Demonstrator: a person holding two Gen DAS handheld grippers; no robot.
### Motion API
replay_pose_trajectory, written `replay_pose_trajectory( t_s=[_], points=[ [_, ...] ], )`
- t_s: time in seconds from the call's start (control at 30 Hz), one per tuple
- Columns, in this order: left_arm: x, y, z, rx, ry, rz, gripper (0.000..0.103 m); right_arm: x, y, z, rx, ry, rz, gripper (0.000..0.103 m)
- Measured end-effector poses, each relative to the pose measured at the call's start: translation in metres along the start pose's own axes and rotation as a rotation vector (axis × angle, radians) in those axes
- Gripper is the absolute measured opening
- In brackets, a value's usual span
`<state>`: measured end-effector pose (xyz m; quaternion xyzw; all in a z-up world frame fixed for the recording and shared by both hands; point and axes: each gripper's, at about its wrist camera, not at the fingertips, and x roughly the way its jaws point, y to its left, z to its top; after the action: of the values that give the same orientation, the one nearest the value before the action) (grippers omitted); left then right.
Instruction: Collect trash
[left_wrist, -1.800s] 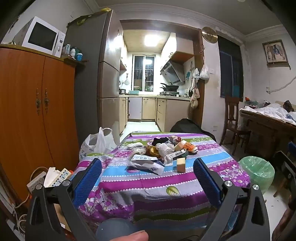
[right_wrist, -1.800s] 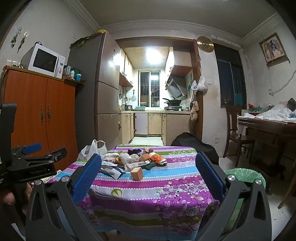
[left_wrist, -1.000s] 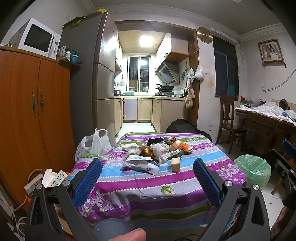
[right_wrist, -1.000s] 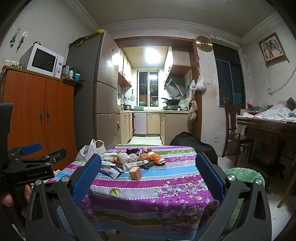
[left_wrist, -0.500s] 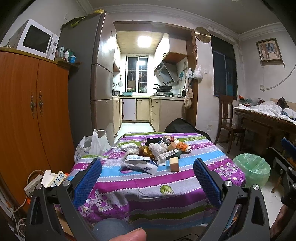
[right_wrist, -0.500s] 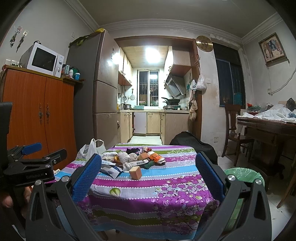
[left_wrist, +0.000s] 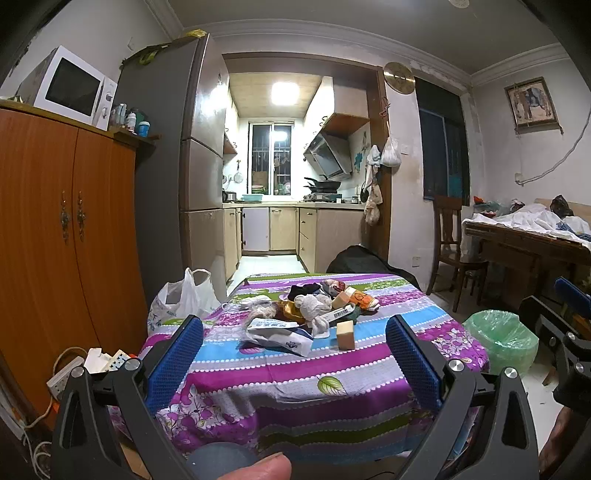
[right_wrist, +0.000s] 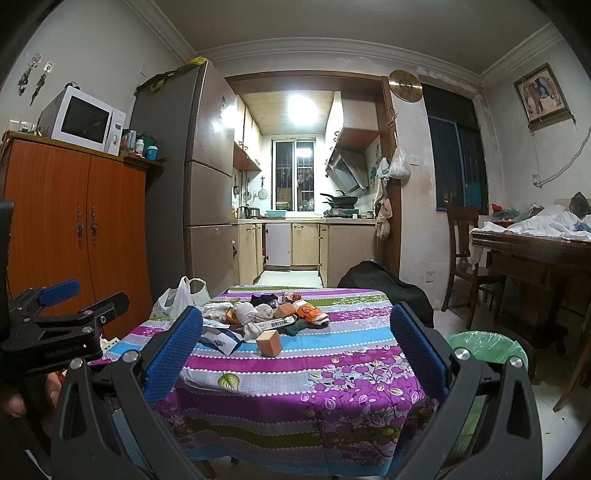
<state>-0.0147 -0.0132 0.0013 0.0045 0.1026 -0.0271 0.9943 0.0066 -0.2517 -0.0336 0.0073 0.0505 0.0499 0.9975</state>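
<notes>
Well ahead of both grippers (jaws wide, empty) lies the trash pile on the table.

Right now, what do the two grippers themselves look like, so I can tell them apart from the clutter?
Both match: the left gripper and right gripper have black angular frames with silver screw heads and flat blue textured pads on the fingers. In the right wrist view, the left gripper's side shows a blue lever and small printed lettering that is too small to read.
</notes>
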Motion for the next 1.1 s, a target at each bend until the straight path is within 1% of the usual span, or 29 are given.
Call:
replay_pose_trajectory(
  t_s=[0.4, 0.87, 1.1],
  points=[
    [0.001, 0.001, 0.0, 0.0, 0.003, 0.003, 0.098, -0.001, -0.001, -0.002, 0.001, 0.003, 0.002, 0.098],
    [0.005, 0.005, 0.003, 0.003, 0.025, 0.01, 0.098, 0.002, 0.003, -0.001, -0.001, 0.006, 0.002, 0.098],
    [0.009, 0.005, 0.001, 0.002, 0.032, 0.012, 0.098, 0.008, 0.011, -0.003, -0.005, 0.023, 0.023, 0.098]
  ],
)
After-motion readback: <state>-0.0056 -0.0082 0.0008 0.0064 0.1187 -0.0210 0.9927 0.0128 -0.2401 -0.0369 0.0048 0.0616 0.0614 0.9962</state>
